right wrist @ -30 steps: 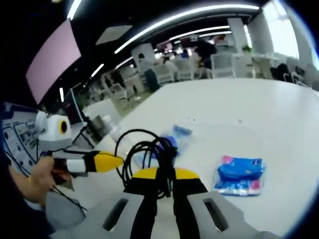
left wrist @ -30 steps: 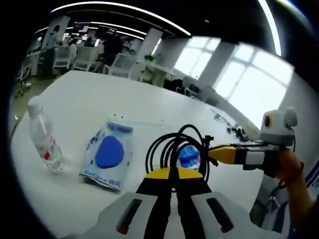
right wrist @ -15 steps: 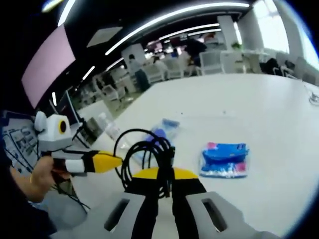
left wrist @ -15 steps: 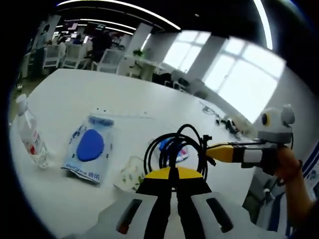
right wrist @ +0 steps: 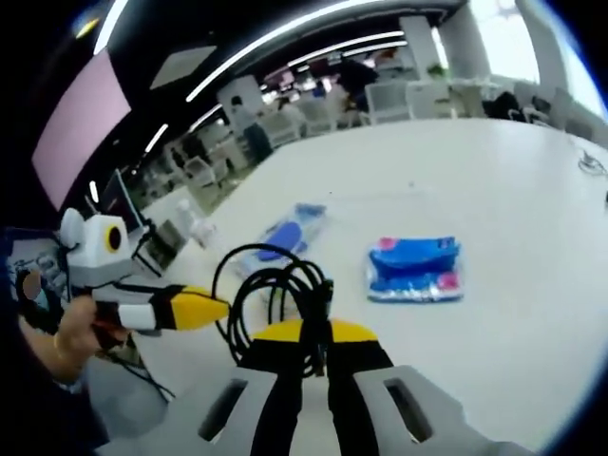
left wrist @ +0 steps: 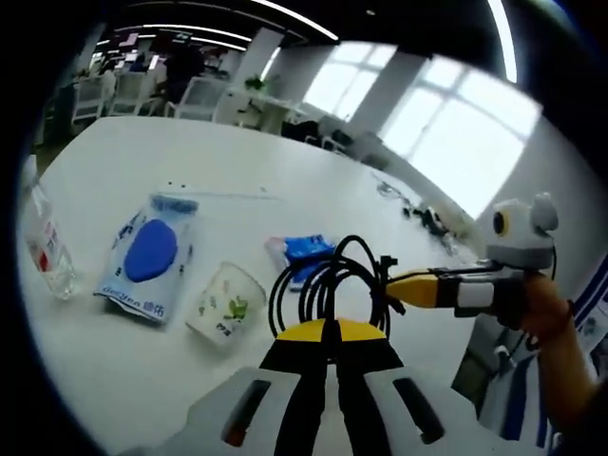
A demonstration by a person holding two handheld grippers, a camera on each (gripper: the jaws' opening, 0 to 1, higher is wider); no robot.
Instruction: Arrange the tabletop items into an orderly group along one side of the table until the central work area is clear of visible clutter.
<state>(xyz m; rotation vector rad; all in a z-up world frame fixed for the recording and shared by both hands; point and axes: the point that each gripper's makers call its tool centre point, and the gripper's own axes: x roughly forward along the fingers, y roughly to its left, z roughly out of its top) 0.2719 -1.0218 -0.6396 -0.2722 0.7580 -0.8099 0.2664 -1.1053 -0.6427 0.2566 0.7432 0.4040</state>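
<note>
The left gripper (left wrist: 330, 334) has its jaws pinched together on a coiled black cable (left wrist: 328, 285), and the right gripper (right wrist: 313, 334) is likewise closed on the same coil (right wrist: 271, 294); in each view the other gripper's yellow tip reaches the coil from the side, at about 3 o'clock in the left gripper view and 9 o'clock in the right gripper view. The cable hangs between them above the white table (left wrist: 123, 180), its loops standing up at 12 o'clock from the jaws.

On the table in the left gripper view lie a clear water bottle (left wrist: 40, 249) at 9 o'clock, a blue-and-white flat pouch (left wrist: 147, 256) beside it, a paper cup (left wrist: 224, 302) on its side near 10 o'clock of the jaws, and a blue tissue pack (left wrist: 306, 251) just past the coil. The right gripper view shows the tissue pack (right wrist: 414, 270) at 2 o'clock and the pouch (right wrist: 285, 231) at 12 o'clock.

The cable looks light, limp and springy: loops will likely sag or unwind unless several strands are caught together, so a grip across the bundle suits it. The cup should be light and easily crushed or rolled; its rim or side wall seems the place to take it, gently. The pouch and tissue pack look soft and slippery-wrapped; an edge pinch would probably serve.
</note>
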